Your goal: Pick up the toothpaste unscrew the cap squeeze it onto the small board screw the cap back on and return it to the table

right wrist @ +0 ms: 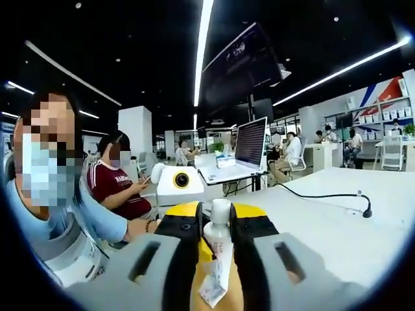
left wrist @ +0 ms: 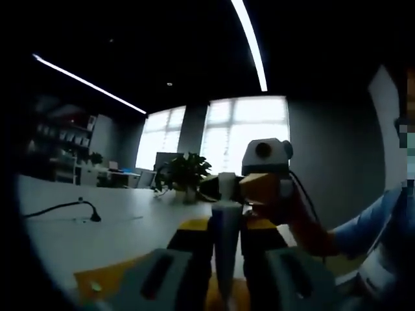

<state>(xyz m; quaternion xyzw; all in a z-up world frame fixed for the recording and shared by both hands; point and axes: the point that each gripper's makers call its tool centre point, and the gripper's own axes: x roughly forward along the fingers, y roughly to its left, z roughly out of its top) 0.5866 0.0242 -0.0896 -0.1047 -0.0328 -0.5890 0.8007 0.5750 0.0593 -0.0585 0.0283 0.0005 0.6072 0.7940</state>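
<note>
Standing upright between the left gripper (left wrist: 227,272)'s jaws, the toothpaste (left wrist: 227,246) tube was clamped, long axis pointing away from the white table (left wrist: 117,227). The right gripper (left wrist: 262,188) had closed on its cap (right wrist: 220,210) end from above.

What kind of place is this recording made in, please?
Probably an open-plan office: a long white table, a laptop on a stand, seated people behind, and shelving beside large windows.
</note>
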